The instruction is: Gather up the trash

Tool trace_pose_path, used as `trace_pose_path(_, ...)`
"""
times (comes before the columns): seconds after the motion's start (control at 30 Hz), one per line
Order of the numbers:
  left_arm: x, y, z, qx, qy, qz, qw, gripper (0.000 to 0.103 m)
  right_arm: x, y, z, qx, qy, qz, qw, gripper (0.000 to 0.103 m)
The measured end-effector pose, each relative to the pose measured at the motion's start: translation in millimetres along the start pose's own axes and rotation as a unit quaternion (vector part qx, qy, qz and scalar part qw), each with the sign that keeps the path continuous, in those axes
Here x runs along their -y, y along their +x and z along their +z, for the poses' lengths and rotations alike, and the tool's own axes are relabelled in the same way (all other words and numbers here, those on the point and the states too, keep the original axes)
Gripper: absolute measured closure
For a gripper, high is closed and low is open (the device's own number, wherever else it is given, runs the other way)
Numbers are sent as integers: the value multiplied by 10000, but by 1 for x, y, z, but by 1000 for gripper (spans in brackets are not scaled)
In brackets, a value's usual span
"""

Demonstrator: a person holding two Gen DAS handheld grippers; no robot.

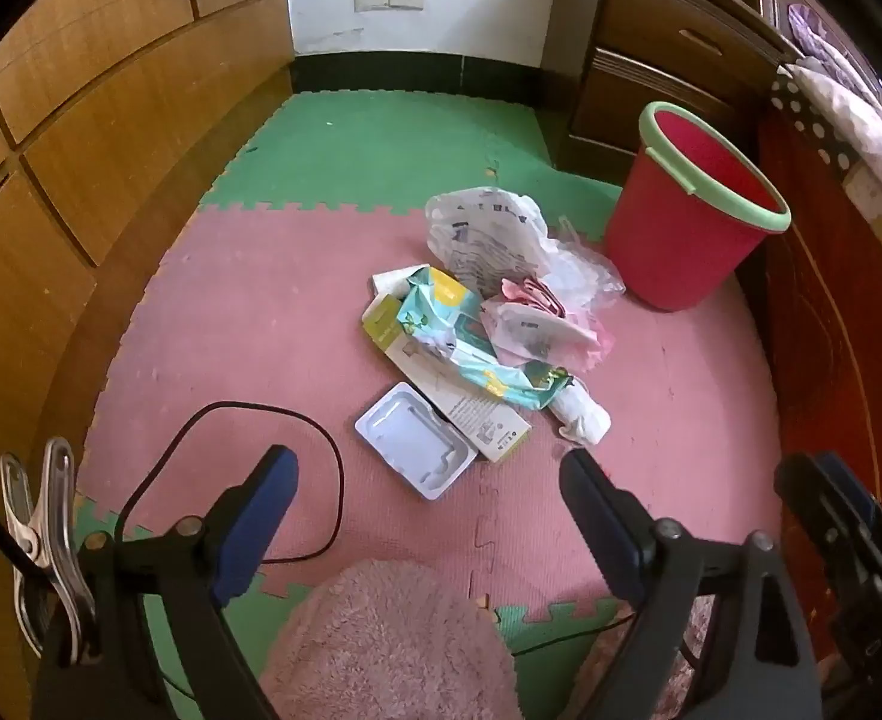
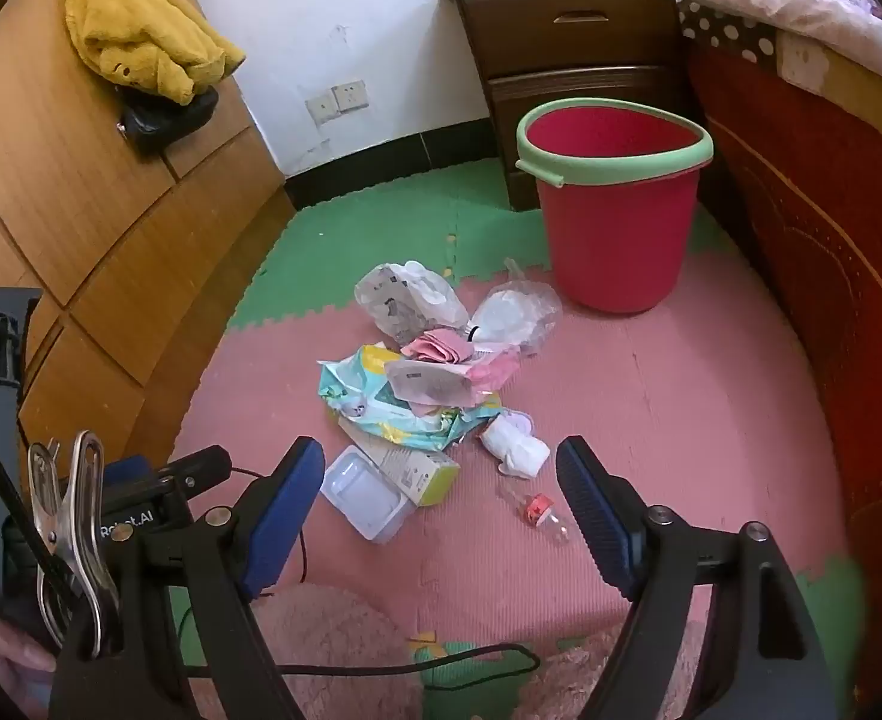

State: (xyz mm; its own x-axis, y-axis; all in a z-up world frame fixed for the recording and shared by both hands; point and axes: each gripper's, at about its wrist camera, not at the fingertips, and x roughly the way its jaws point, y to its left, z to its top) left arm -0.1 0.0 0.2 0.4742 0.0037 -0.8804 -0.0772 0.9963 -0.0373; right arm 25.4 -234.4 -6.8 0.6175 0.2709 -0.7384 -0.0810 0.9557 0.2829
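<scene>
A heap of trash lies on the pink foam mat: a crumpled white printed bag, a teal wipes wrapper, a pink packet, a white-and-green carton, a white plastic insert tray, a rolled white wad and a small clear bottle. A red bin with a green rim stands behind the heap. My left gripper and my right gripper both hang open above the mat, nothing between their fingers.
Wooden wardrobe doors line the left side. A dark nightstand and a red bed frame close off the back and right. A black cable loops on the mat. Fluffy pink slippers lie at the near edge.
</scene>
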Motion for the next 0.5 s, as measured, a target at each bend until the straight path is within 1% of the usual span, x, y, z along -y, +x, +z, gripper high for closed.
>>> trace_pose_path(0.23, -4, 0, -2, 4, -73, 8, 10000, 11, -4, -3, -2, -24, -33, 6, 10000, 21)
trace_pose_path(0.27, 0, 0, 1, -17, 28, 28, 10000, 11, -5, -4, -3, -23, -36, 11, 10000, 21)
trace_pose_path(0.3, 1, 0, 1, -18, 20, 31, 10000, 11, -6, -5, -4, -20, -46, 9, 10000, 21)
trace_pose_path(0.33, 1, 0, 1, -18, 14, 31, 10000, 11, 0, 1, -5, -53, -6, -2, 10000, 21)
trace_pose_path(0.5, 2, 2, -4, -32, 24, 27, 10000, 11, 3, 3, -7, -102, 47, 23, 9999, 21)
